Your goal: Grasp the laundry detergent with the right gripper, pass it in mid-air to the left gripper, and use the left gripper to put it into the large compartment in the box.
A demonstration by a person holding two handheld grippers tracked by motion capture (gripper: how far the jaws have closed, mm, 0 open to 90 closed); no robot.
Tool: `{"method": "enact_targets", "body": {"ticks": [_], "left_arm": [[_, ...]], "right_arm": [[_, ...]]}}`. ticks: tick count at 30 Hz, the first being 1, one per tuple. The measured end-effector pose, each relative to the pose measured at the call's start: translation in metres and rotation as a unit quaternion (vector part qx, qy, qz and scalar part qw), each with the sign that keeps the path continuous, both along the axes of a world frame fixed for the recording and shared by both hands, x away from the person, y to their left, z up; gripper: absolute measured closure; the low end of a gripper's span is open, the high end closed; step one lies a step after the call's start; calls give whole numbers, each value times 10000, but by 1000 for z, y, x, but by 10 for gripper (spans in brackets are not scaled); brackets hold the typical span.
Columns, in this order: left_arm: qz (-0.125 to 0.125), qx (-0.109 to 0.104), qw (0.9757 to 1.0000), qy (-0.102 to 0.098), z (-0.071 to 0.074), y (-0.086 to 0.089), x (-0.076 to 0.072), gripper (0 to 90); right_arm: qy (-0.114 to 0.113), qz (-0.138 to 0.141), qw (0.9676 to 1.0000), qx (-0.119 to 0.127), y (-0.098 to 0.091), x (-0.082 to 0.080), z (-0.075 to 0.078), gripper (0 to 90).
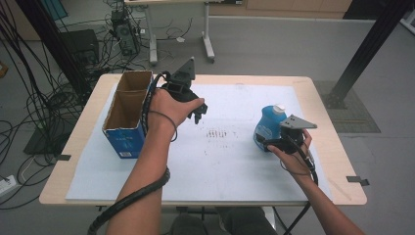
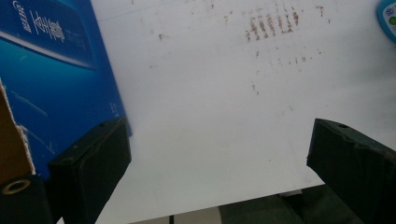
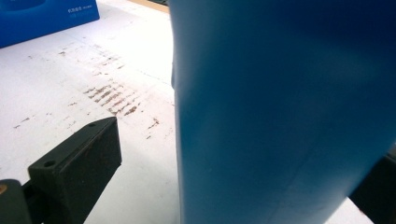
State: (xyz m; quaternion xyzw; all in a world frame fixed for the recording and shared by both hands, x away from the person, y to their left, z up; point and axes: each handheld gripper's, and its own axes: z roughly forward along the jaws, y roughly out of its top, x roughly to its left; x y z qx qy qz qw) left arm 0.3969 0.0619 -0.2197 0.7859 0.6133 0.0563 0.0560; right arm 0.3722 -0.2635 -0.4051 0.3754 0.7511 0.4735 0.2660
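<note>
Cardboard box [image 1: 128, 113], blue outside, stands beside the wide-open, empty left gripper [image 1: 199, 113]; right gripper [image 1: 268, 143] stands open around the smooth blue plastic bottle [image 1: 269, 123].

On my feed I see a white sheet [image 1: 235, 166] covering most of a light wooden table [image 1: 334, 161]. Near the middle of the sheet there is a patch of brownish smudges [image 1: 221, 133] in short rows. A dark strip of tape [image 1: 357, 180] sits on the table's right edge. On the grey floor behind, black cables [image 1: 29, 98] tangle at left near a computer tower [image 1: 125, 32], and a second table's white legs [image 1: 208, 41] stand beyond.
</note>
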Motion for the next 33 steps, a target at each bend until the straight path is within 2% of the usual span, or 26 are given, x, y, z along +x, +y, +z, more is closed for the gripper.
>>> {"method": "enact_targets", "body": {"ticks": [33], "left_arm": [[-12,29,10000,-16,2,0,-1,65]], "right_arm": [[-30,44,10000,11,0,0,1,7]]}}
